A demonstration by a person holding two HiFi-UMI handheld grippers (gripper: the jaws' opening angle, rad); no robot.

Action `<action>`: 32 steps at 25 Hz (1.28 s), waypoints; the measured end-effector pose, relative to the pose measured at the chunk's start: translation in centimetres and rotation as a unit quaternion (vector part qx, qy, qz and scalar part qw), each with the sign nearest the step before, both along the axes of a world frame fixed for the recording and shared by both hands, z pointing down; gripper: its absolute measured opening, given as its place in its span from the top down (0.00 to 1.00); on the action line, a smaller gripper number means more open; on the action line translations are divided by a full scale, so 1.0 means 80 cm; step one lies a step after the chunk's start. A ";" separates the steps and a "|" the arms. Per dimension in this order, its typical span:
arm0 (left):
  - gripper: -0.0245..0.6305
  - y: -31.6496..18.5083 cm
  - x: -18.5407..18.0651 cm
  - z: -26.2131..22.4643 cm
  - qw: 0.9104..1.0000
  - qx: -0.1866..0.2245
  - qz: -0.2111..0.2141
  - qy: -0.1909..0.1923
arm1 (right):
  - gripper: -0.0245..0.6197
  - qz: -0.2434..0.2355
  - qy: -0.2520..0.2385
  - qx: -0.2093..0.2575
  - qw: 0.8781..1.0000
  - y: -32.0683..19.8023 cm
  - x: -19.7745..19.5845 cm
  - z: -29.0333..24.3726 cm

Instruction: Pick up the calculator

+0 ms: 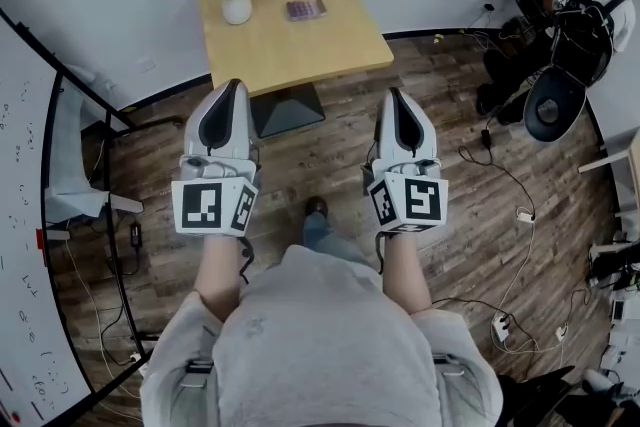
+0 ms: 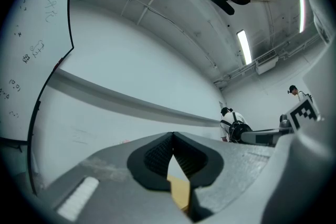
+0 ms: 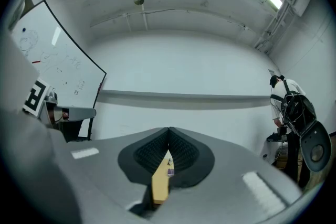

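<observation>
Calculator [image 1: 305, 9] lies flat on the far part of the wooden table [image 1: 300, 50], right of the vase of flowers [image 1: 236, 5] and well ahead of my tools. I judge it light, stiff and slick-cased, so I'd pinch it across its short width, near the middle. Its long axis runs across the head view, roughly along the table's far edge, but it is too small to tell which end holds the display. My left gripper [image 1: 236, 87] and right gripper [image 1: 393, 95] both have jaws pressed together, holding nothing.
</observation>
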State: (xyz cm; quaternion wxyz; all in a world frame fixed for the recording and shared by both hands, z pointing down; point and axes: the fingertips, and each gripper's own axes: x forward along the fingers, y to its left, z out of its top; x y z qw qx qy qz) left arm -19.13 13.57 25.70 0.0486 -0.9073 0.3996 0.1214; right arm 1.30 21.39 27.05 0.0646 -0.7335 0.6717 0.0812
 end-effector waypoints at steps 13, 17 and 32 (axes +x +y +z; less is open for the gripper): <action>0.95 -0.102 0.061 -0.008 1.000 -0.003 -0.018 0.001 | 0.96 -0.021 -0.004 0.003 1.000 -0.113 0.065 -0.012; 0.95 -0.125 0.080 -0.012 1.000 0.001 -0.024 0.001 | 0.96 -0.027 -0.004 0.007 1.000 -0.140 0.085 -0.014; 0.95 -0.173 0.139 -0.017 0.999 0.008 -0.048 0.000 | 0.96 -0.054 -0.015 0.013 0.998 -0.198 0.149 -0.014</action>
